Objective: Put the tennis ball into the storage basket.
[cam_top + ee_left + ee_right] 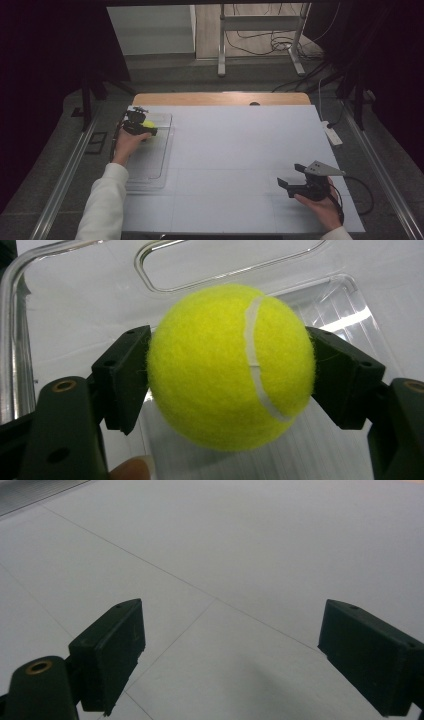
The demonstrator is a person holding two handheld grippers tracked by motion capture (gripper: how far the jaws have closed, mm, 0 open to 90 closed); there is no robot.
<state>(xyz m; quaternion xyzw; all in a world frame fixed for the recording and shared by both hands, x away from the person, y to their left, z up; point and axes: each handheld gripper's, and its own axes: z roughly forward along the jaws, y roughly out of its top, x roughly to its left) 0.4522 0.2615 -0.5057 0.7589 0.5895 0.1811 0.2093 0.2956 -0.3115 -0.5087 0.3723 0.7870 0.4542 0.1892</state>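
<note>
A yellow tennis ball sits between the black jaws of my left gripper, and both pads touch its sides. In the high view the ball and the left gripper are over the far end of a clear plastic tray at the table's left. The tray's transparent rim and ribbed floor lie right behind the ball. My right gripper rests in a hand near the front right of the white table. Its jaws stand wide open over bare surface.
A white power strip lies at the table's right edge. A strip of wood runs along the far edge. Behind the table stand a metal frame and loose cables on the floor. A cable trails from the right gripper.
</note>
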